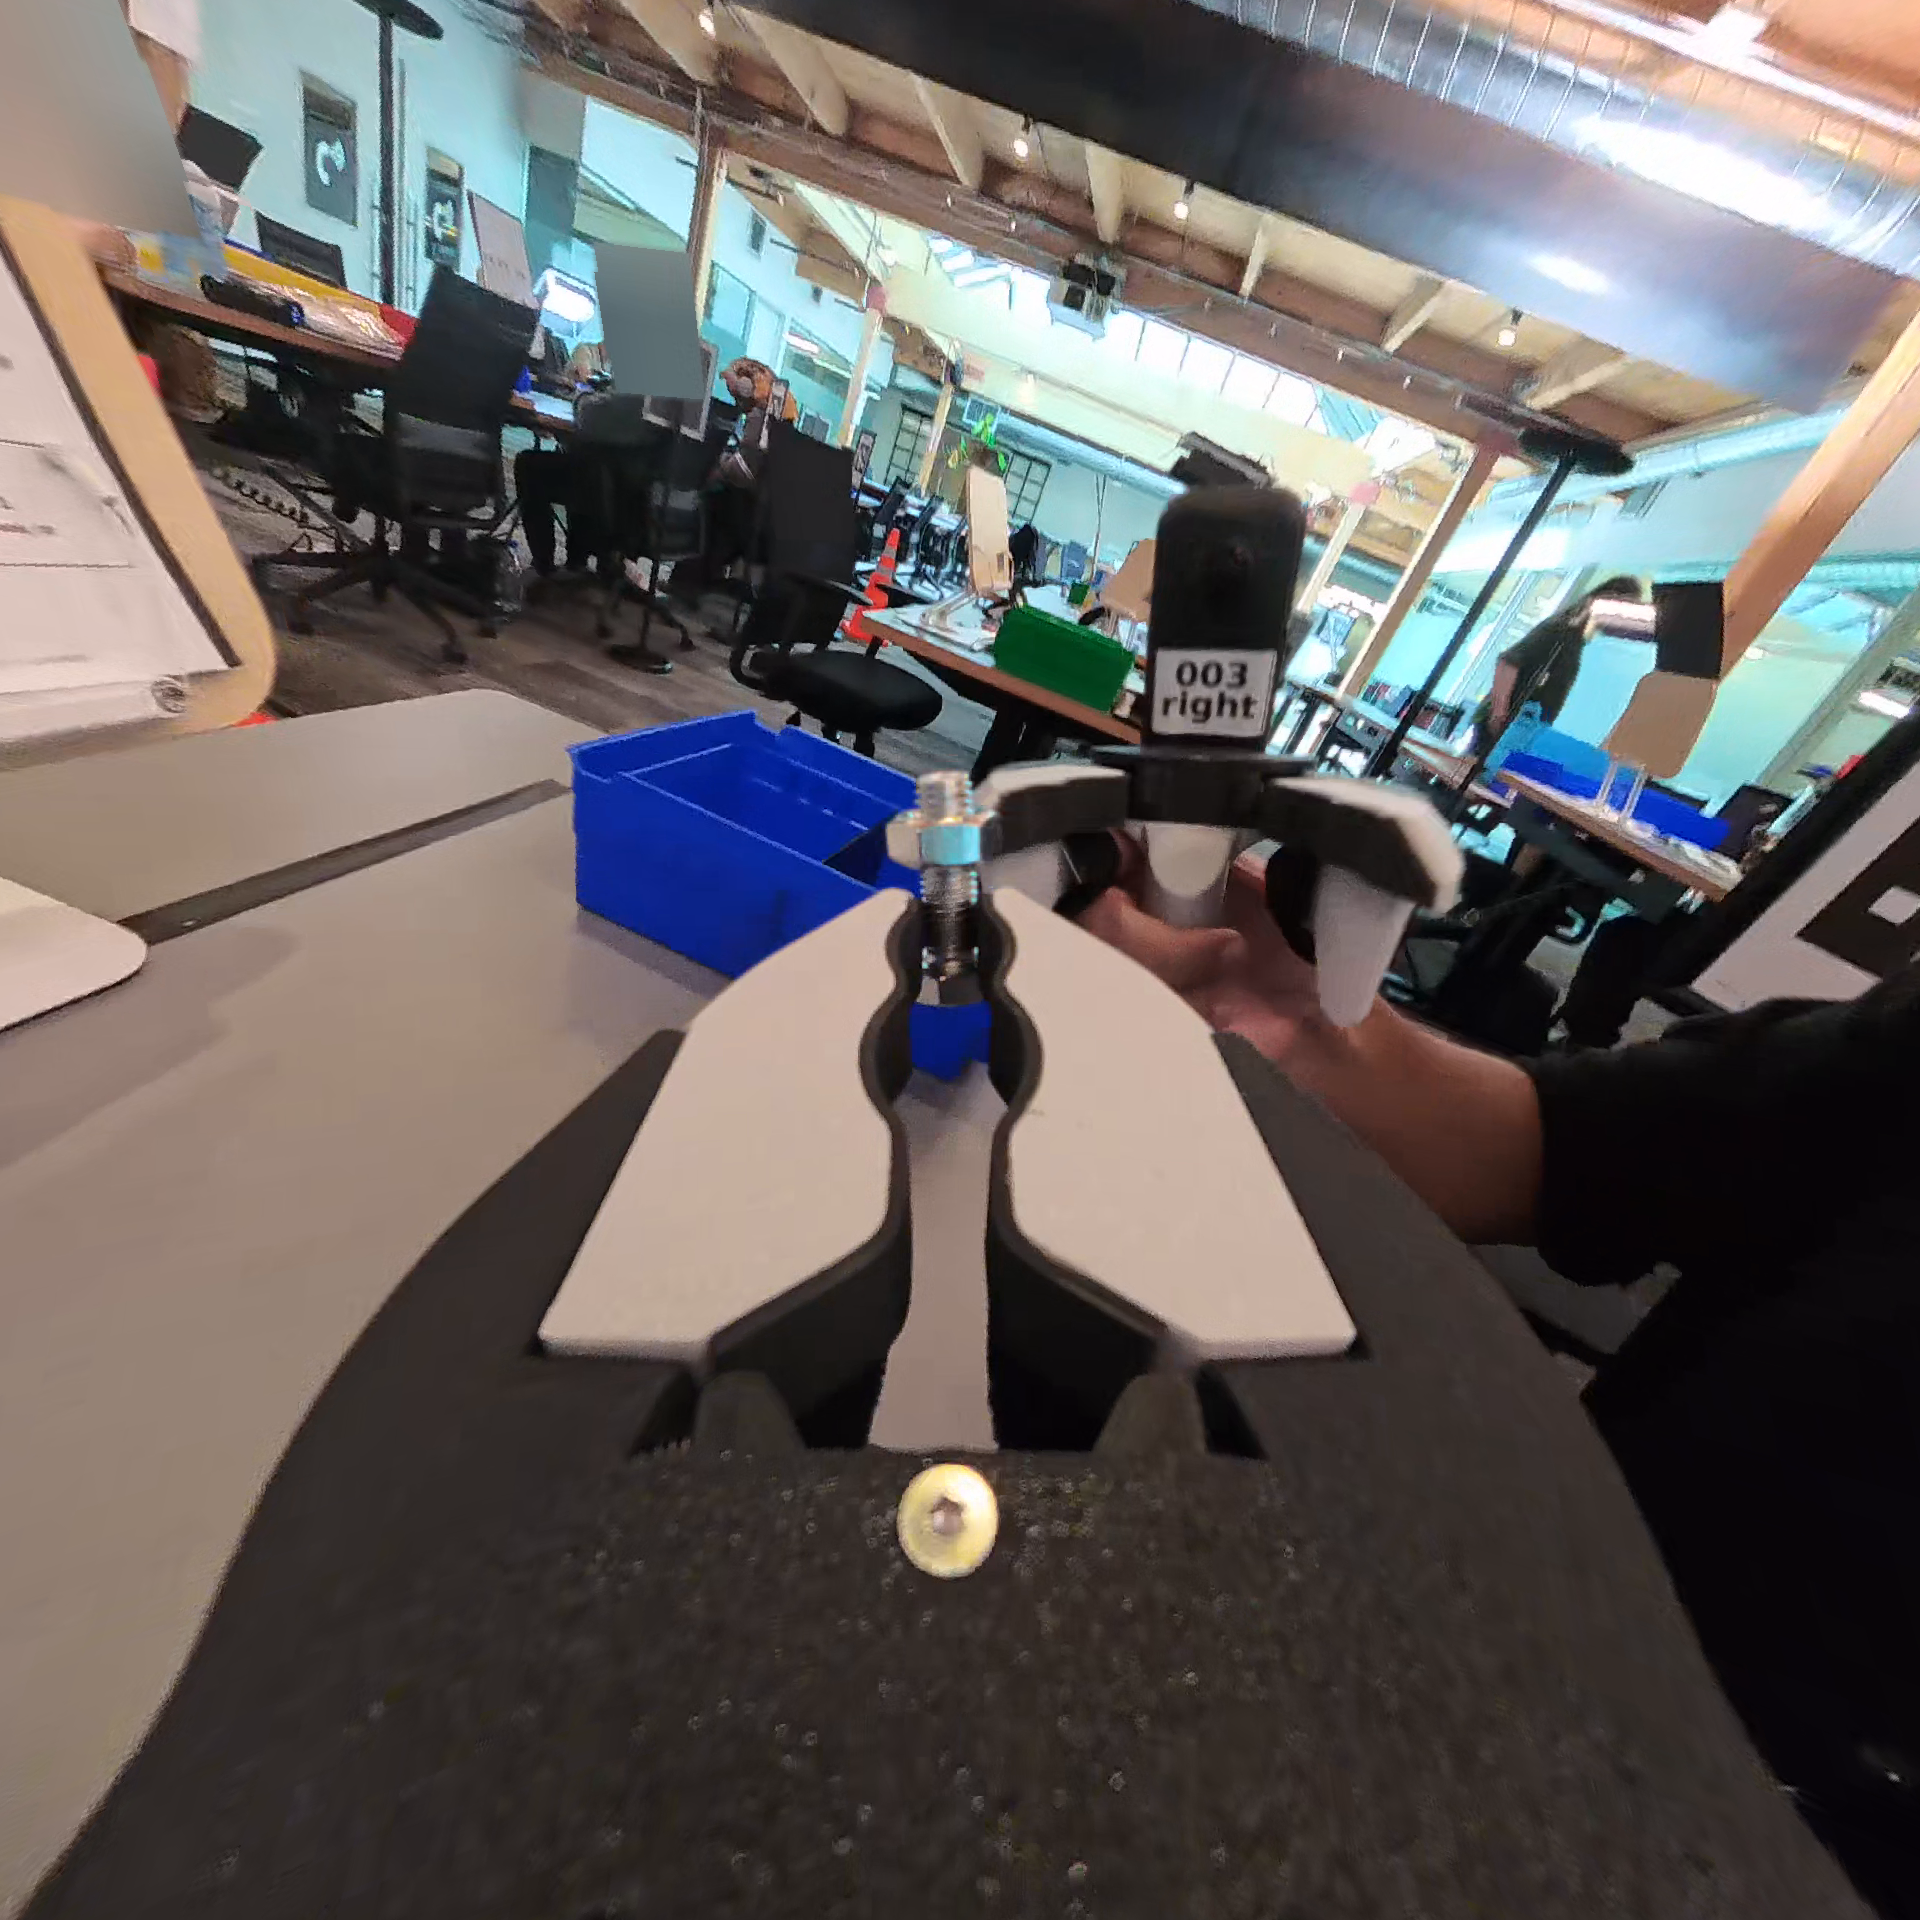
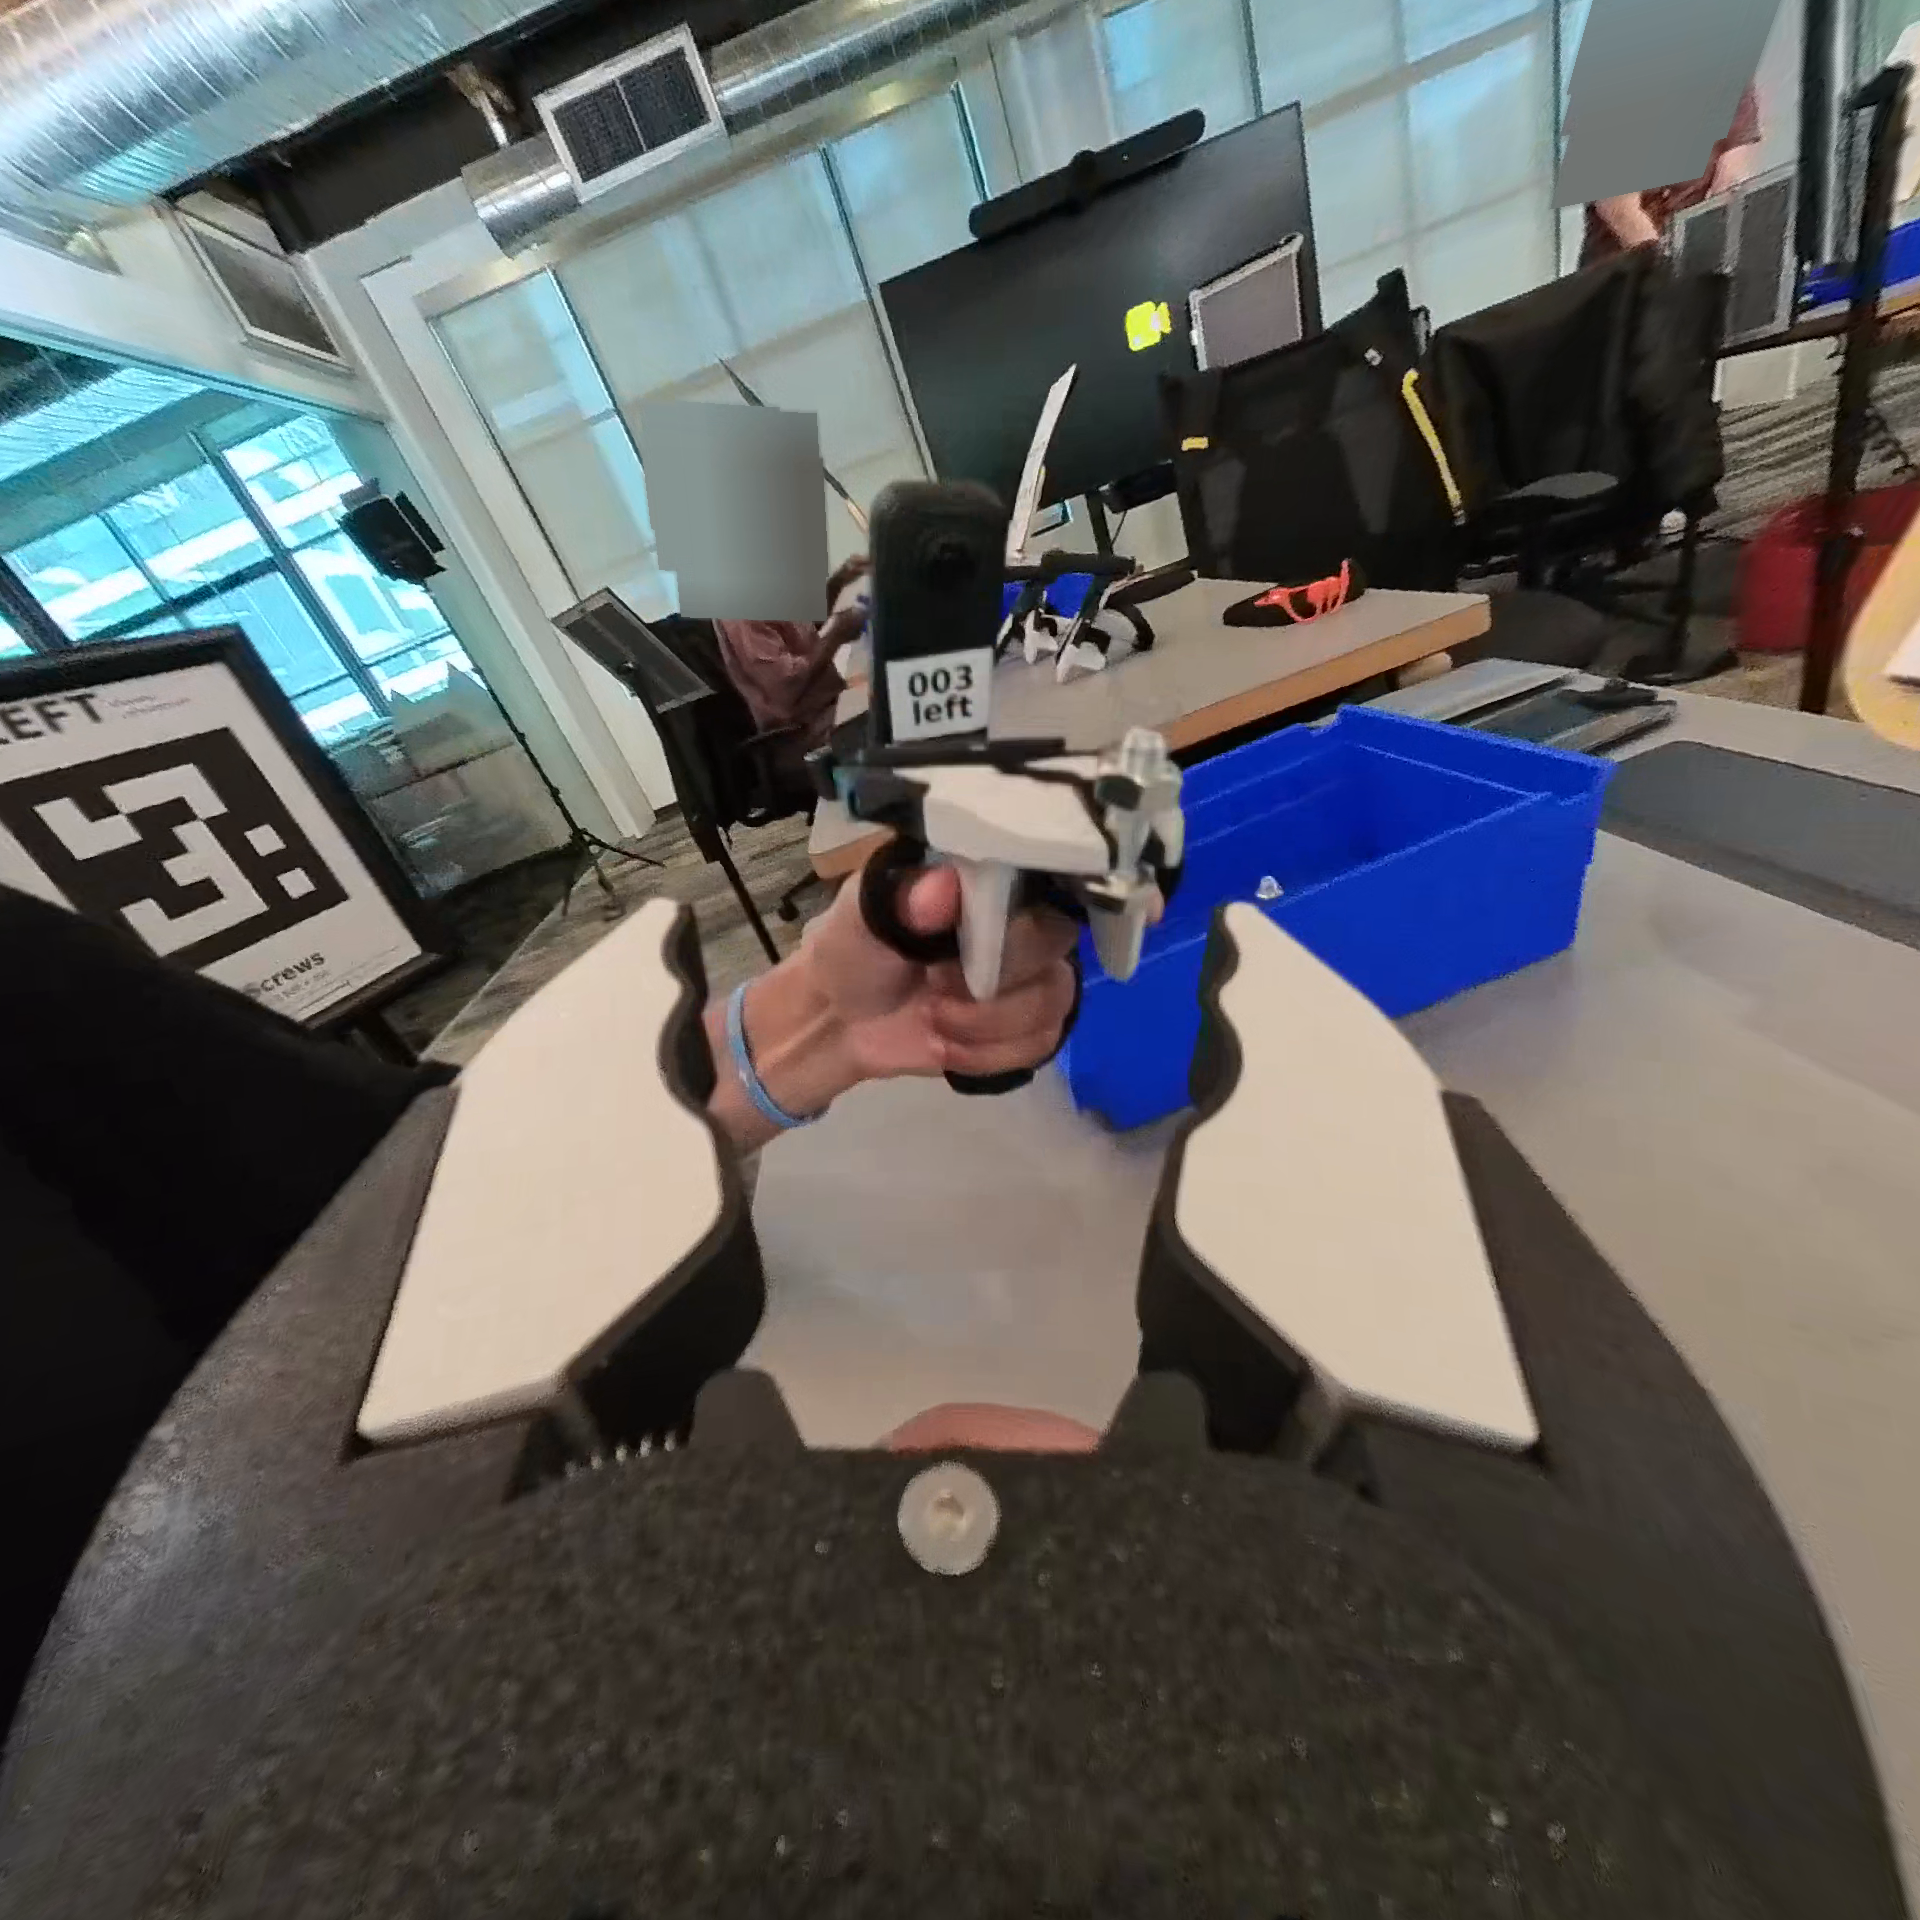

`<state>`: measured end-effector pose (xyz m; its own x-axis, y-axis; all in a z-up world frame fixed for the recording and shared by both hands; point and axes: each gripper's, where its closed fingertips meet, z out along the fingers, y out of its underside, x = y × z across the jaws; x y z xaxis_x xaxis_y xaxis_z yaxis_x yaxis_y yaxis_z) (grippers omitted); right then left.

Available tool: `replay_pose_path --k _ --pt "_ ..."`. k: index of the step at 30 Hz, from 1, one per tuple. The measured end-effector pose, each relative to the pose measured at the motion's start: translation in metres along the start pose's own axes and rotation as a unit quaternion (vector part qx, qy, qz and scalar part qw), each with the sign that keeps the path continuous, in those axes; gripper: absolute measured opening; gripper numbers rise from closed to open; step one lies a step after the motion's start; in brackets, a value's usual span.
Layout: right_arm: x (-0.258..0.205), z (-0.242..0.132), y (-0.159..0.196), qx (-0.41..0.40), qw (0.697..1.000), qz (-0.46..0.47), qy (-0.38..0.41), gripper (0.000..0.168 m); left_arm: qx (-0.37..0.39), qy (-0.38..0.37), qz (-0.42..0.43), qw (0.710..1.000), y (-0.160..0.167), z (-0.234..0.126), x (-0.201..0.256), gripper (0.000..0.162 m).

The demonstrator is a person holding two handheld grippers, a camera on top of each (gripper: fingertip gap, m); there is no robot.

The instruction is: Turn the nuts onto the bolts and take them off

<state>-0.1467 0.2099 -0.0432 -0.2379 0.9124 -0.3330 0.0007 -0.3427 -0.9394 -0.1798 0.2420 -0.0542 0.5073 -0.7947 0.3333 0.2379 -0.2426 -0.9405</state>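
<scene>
Up close in the left wrist view, the left gripper (image 1: pixel 948 935) is clamping a bolt (image 1: pixel 943 904) between its white fingers (image 1: pixel 810 1091), which are lying almost together with only a thin gap behind the tips. That bolt is standing upright, its threaded end pointing up, and a silver nut (image 1: pixel 940 837) is sitting on the thread just above the fingertips, with a short stub of thread showing over it. Just beside the nut, one fingertip of the right gripper (image 1: pixel 1174 842) is reaching in from the right and seems to be touching it; whether it really is, the view is not showing clearly. Its other finger (image 1: pixel 1356 935) is hanging well apart, so the jaws are standing wide with nothing between them. A hand (image 1: pixel 1195 956) is gripping that tool from below.

Seen from the right wrist view, the right gripper (image 2: pixel 951 966) is spreading its fingers (image 2: pixel 561 1174) far apart over the grey table (image 2: pixel 935 1247). Beyond them, the left gripper (image 2: pixel 1127 831) is facing this way, held by a hand (image 2: pixel 904 997) with a blue wristband (image 2: pixel 753 1070), the bolt (image 2: pixel 1138 810) pinched at its tip and leaning slightly.

Behind both tools a blue bin (image 2: pixel 1455 894) is sitting on the table; a small clear piece is lying inside it, too small to identify. Farther off, office chairs (image 1: pixel 831 623) and desks are filling the room.
</scene>
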Motion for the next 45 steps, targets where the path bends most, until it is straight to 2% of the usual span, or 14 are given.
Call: replay_pose_path --k 3,5,11,14,18,21,23,25,28,31,35,36,40,45 --pt "-0.002 0.009 -0.002 0.021 1.0 -0.016 0.012 0.089 -0.01 0.017 0.014 1.0 0.009 0.009 0.015 0.008" --pt "-0.002 0.015 0.005 0.001 0.999 -0.022 0.024 0.091 -0.024 0.017 0.023 0.999 0.015 0.013 0.019 0.009" --pt "-0.011 0.032 0.004 0.005 1.0 -0.001 -0.025 0.096 -0.038 0.038 0.008 0.999 0.024 0.024 0.027 0.009" --pt "0.006 0.022 -0.003 0.027 0.999 -0.01 0.013 0.092 -0.045 0.04 0.018 0.998 0.025 0.025 0.031 0.008" --pt "-0.002 0.003 -0.001 0.009 1.0 -0.02 -0.004 0.086 -0.037 0.037 0.015 0.999 0.02 0.018 0.026 0.008" --pt "-0.01 0.014 0.009 -0.01 1.0 -0.013 -0.025 0.089 -0.035 0.044 0.004 0.998 0.023 0.02 0.024 0.008" --pt "-0.01 0.029 0.014 -0.013 0.999 -0.007 -0.028 0.101 -0.049 0.047 0.004 0.998 0.031 0.027 0.024 0.008" --pt "-0.007 0.035 0.013 -0.009 1.0 -0.01 -0.026 0.098 -0.055 0.052 0.005 0.997 0.034 0.031 0.027 0.009" --pt "0.008 0.016 0.003 0.01 1.0 -0.018 0.002 0.092 -0.059 0.044 0.013 0.997 0.032 0.027 0.024 0.008" --pt "0.006 -0.004 0.0 0.006 1.0 0.002 -0.019 0.092 -0.047 0.043 0.01 0.998 0.026 0.018 0.021 0.008" --pt "-0.008 0.007 0.013 -0.011 0.998 0.002 -0.054 0.093 -0.047 0.045 0.001 0.998 0.029 0.018 0.018 0.008" --pt "-0.011 0.014 0.015 -0.008 0.998 0.001 -0.059 0.099 -0.05 0.049 0.0 0.998 0.031 0.02 0.019 0.008" --pt "-0.006 0.033 0.019 -0.01 0.999 -0.007 -0.046 0.102 -0.069 0.058 0.007 0.996 0.041 0.029 0.026 0.008" --pt "0.007 0.002 0.004 0.011 1.0 -0.004 -0.026 0.097 -0.066 0.051 0.017 0.996 0.035 0.022 0.026 0.008"
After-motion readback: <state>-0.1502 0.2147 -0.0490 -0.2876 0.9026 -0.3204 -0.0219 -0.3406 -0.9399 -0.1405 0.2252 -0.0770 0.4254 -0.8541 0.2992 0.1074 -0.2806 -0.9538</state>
